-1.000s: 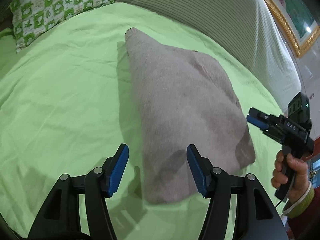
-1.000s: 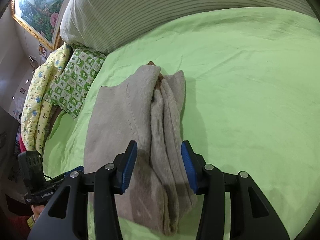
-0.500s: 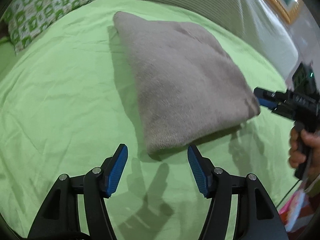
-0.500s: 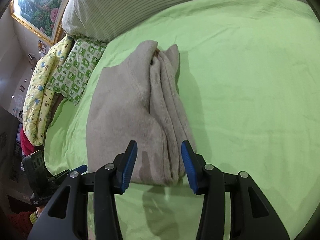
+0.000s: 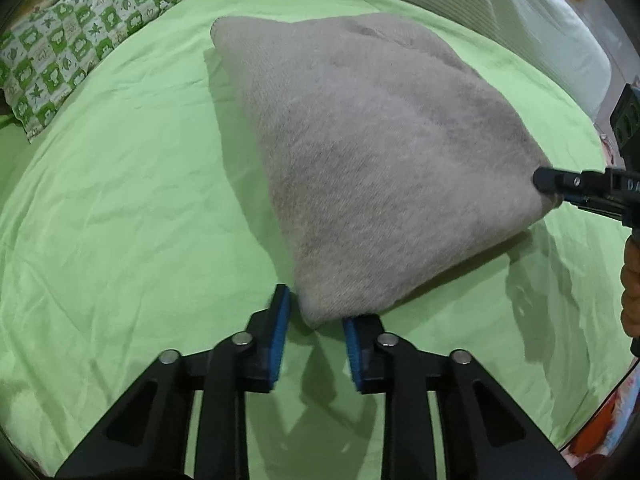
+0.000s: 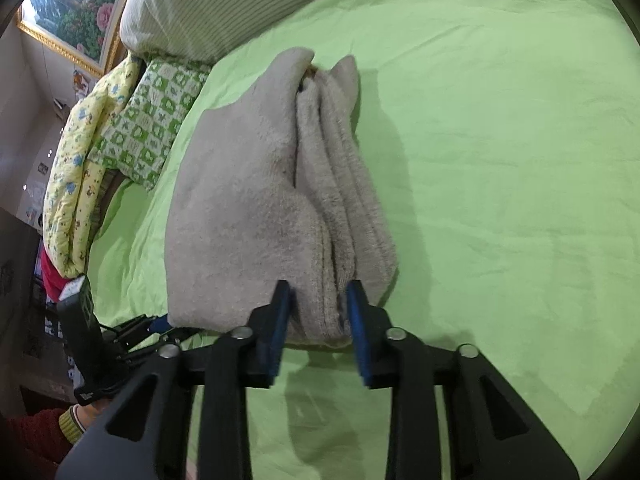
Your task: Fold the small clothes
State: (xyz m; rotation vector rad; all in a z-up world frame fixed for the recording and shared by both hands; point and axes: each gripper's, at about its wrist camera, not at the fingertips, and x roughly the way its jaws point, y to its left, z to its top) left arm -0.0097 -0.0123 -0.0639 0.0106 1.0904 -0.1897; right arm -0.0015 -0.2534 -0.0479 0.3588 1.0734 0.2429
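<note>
Folded grey fleece garment (image 5: 372,156) lies on the light green bedsheet (image 5: 120,208). Left gripper (image 5: 314,332) pinches its near corner between blue pads; right gripper (image 6: 318,312) clamps the stacked folded edge. Green-checked pillow (image 5: 68,60) sits at ten o'clock in the left view.

My folded garment (image 5: 372,152) reads as thick grey fleece — matt, fuzzy, with a fine ribbed nap. The sheet (image 5: 120,208) under it is smooth light-green cotton, faintly creased. My left gripper (image 5: 314,328) is matt black plastic with blue rubbery pads (image 5: 280,320) and small shiny metal rivets; the right gripper (image 6: 318,312) looks the same.
</note>
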